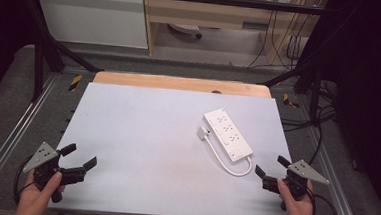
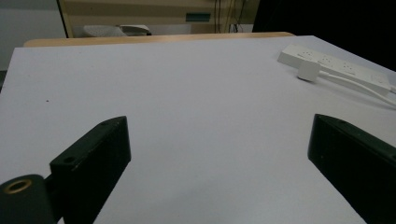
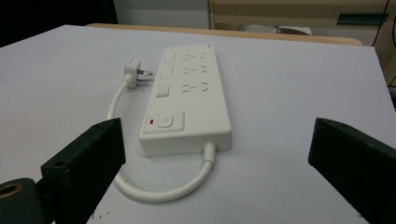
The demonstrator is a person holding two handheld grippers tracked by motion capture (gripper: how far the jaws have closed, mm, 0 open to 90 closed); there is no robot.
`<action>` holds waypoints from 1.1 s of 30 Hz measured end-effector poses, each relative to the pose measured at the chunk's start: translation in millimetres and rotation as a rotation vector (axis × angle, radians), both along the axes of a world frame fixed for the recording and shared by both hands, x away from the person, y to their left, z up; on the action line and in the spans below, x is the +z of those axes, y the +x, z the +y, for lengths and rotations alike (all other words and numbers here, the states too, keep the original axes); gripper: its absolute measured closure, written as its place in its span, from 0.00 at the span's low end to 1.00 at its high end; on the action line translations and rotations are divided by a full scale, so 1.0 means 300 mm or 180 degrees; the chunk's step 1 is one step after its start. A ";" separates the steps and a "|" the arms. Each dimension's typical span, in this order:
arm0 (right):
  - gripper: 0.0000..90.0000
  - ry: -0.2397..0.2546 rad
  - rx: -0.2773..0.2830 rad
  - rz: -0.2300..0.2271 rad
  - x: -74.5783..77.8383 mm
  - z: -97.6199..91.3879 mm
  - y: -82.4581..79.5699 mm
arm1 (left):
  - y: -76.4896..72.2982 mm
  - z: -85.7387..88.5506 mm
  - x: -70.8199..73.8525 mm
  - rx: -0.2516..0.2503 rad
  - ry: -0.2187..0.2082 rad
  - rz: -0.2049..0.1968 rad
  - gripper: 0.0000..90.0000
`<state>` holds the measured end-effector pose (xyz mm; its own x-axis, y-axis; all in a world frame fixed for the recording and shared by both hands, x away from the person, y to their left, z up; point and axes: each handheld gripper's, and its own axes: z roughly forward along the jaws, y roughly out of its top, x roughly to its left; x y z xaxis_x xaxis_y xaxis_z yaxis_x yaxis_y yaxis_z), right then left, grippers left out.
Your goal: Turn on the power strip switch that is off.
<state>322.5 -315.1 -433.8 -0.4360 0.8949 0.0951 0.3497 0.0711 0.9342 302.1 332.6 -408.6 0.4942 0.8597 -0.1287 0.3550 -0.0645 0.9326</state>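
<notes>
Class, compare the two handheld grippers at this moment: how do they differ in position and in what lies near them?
The left gripper sits at the table's near left corner over bare surface; the right gripper sits at the near right edge, close to the power strip. The left gripper points right, the right gripper left. Both stand open, holding nothing.

1. The person's forearms run off the bottom of the high view; just the hands and a little wrist show.
2. The power strip (image 2: 336, 67) is cut by the right edge of the left gripper view, its far end out of sight.
3. Its sockets are too small to count from the high view.
4. The room behind the table (image 1: 141, 134) sits in darkness at both sides.
</notes>
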 end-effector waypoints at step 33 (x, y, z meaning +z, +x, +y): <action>0.03 0.0074 -0.0104 -0.0102 0.060 0.017 -0.027 | 0.003 -0.007 -0.005 -0.0043 0.0049 0.0017 0.07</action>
